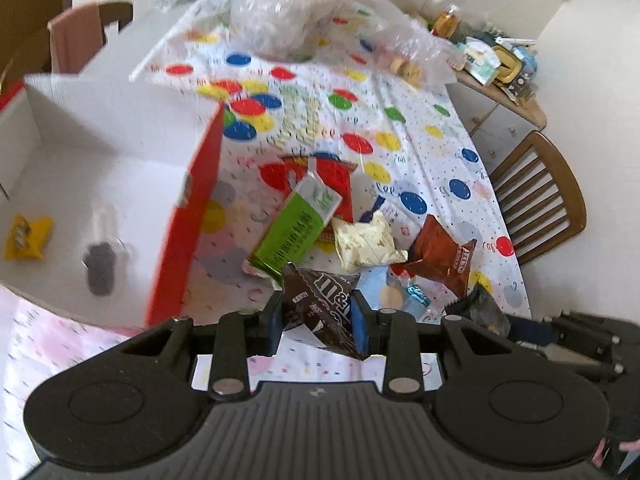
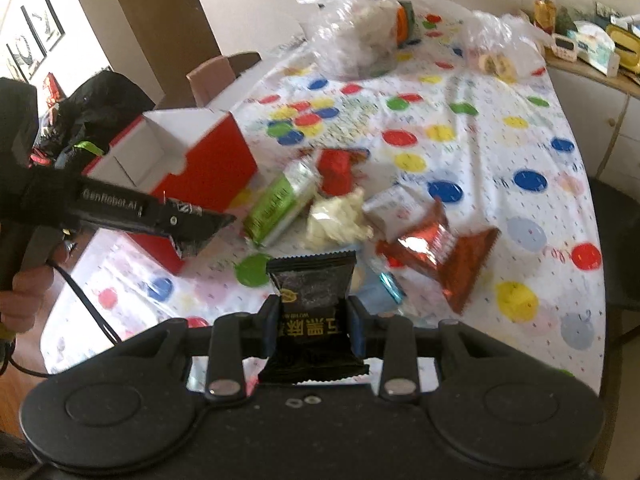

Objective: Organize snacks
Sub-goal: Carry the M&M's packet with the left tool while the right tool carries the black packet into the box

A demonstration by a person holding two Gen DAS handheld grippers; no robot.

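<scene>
Left wrist view: the red-sided box (image 1: 120, 184) lies left of the jaws, ready for the brown M&M's packet (image 1: 320, 304) the left gripper (image 1: 318, 320) clamps. Rightward, the right gripper (image 2: 314, 326) pinches a black sachet (image 2: 312, 300) above a polka-dot tablecloth (image 2: 500, 140), loose snacks ahead, a cluttered sideboard (image 2: 592, 68) beyond.

The box (image 1: 100, 152) was matt white corrugated card inside, glossy red outside. Snack wrappers (image 1: 440, 256) looked like shiny crinkled foil. At upper centre, bags (image 2: 352, 40) were clear plastic. The chair (image 1: 540, 196) was smooth wood.
</scene>
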